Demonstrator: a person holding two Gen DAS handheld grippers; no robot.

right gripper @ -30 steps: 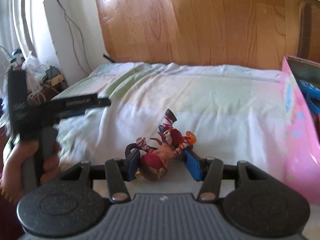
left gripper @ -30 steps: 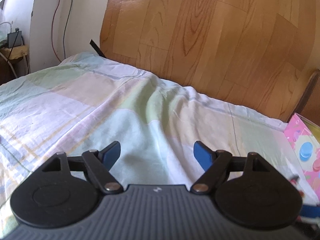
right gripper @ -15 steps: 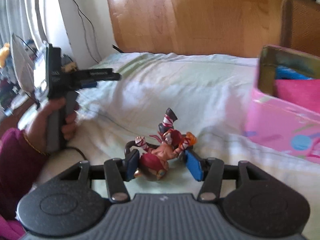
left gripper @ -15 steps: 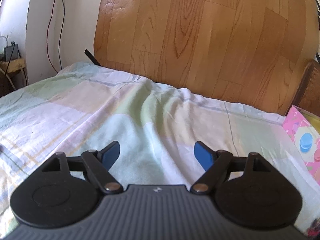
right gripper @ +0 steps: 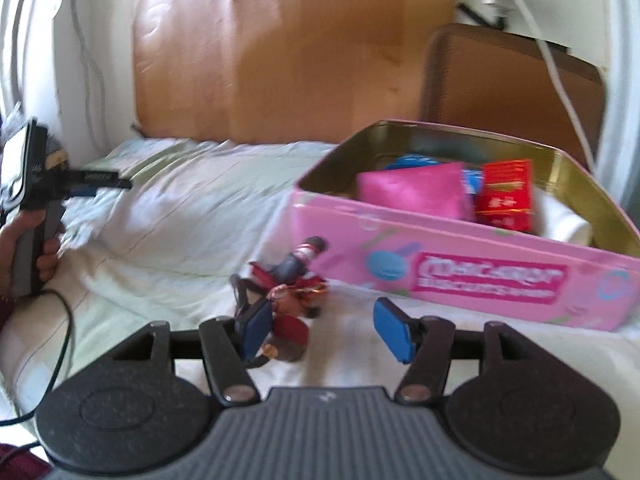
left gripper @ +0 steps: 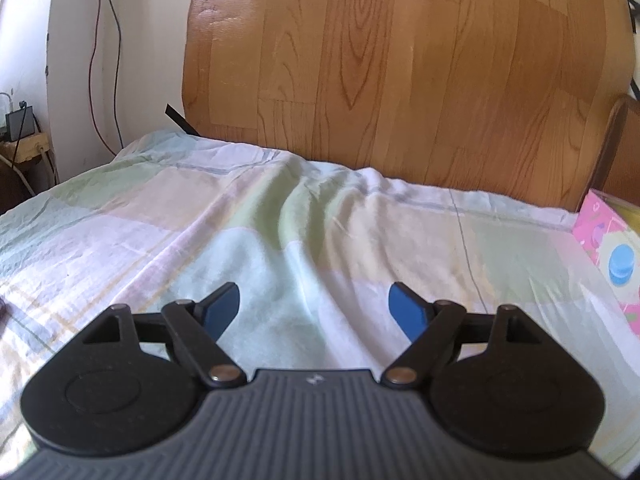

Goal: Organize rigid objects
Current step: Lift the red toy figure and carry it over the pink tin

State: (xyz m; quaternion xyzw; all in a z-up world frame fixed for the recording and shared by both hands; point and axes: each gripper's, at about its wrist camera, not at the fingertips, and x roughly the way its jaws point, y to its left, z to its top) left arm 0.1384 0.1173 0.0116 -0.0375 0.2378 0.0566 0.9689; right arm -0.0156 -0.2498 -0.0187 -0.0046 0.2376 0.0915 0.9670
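A small red and brown toy figurine [right gripper: 290,300] lies on the bed sheet [right gripper: 192,232], against the left finger of my right gripper [right gripper: 324,330]. The right gripper is open; its right finger stands well clear of the figurine. An open pink tin box [right gripper: 460,272] sits just beyond to the right, holding a pink packet [right gripper: 412,192] and a red packet [right gripper: 506,196]. My left gripper [left gripper: 316,310] is open and empty above the pastel checked sheet [left gripper: 280,216]. It also shows at the left of the right wrist view [right gripper: 52,184], held in a hand.
A wooden headboard [left gripper: 400,72] stands behind the bed. The pink box edge [left gripper: 612,248] shows at the right of the left wrist view. A brown chair back [right gripper: 512,80] and cables are behind the box. A wall with wires is at the left.
My right gripper has opened and let go of the figurine, which now lies on the sheet. The right view has swung toward the pink box. The left gripper has barely moved.
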